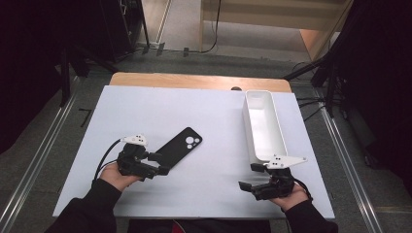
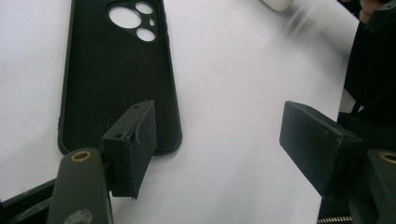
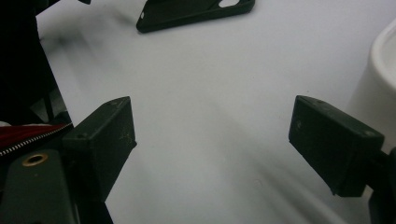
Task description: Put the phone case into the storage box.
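The black phone case (image 1: 178, 145) is laid flat on the white worktop (image 1: 145, 111), near the left. The left gripper (image 1: 163, 163) fingers are spread wide at its near end, nothing held. The right gripper (image 1: 248, 176) fingers are wide too. A grab is likely needed next.

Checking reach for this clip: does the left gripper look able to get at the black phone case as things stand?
Probably yes. The left gripper sits at the near end of the phone case, its jaws open, one jaw over the case's corner. Nothing lies between them on the white tabletop.
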Motion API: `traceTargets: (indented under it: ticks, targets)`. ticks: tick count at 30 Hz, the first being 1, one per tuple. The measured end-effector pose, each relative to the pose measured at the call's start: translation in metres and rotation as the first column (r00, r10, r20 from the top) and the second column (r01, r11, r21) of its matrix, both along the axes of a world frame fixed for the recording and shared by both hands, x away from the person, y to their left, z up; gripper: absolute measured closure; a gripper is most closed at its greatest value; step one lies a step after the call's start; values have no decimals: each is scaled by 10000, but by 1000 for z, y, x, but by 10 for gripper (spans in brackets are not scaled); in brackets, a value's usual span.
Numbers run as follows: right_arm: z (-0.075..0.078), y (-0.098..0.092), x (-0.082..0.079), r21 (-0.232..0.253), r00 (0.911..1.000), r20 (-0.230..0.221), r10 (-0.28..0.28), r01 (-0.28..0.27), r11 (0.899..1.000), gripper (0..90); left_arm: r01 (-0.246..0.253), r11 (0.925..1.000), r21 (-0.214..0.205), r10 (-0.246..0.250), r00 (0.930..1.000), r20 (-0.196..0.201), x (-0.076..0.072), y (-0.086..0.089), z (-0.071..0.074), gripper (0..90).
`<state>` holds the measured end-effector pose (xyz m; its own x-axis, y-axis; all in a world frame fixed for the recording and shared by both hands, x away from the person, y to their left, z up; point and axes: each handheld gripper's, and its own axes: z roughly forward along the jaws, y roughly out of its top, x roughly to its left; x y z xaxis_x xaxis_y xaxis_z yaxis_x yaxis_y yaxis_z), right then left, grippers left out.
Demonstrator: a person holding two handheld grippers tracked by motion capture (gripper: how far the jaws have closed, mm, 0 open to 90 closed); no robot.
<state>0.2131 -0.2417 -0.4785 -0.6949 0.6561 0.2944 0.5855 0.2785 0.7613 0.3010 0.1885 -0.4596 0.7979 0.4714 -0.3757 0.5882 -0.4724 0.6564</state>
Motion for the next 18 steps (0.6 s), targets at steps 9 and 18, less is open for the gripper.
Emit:
traceTargets:
  ticks: [9,18]
  targets:
    - [-1,-1,0,39,10000,54,27,-27,10000,130,-21,10000,40,20,9999,151,-11,5,-3,268]
    - [-1,-1,0,90,10000,70,-29,28,10000,130,-4,9988,490,0,10000,81,-20,18,-10,268]
